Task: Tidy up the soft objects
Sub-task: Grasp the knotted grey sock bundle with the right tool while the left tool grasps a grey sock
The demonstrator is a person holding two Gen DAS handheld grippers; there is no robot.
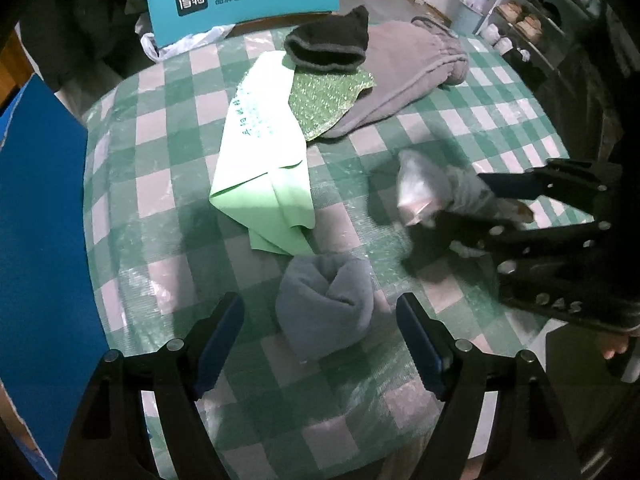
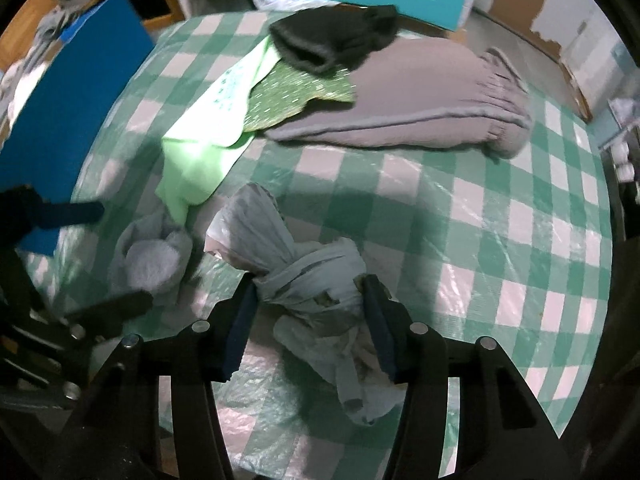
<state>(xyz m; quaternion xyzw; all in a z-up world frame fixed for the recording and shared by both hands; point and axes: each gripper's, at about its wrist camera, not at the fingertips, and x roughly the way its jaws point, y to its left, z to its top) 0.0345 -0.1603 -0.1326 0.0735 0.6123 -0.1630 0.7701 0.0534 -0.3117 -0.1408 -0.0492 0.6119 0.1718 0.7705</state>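
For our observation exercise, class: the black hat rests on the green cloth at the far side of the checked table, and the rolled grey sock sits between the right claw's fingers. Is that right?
Not quite. The sock sits between the left claw's fingers, as the left wrist view shows; the right claw has the knotted bundle. The hat does rest on the green cloth at the table's far side.

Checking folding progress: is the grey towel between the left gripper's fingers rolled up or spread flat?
Rolled up. The grey towel sits as a compact bundle with its ends tucked inward on the checked tablecloth, lying between the open left gripper.
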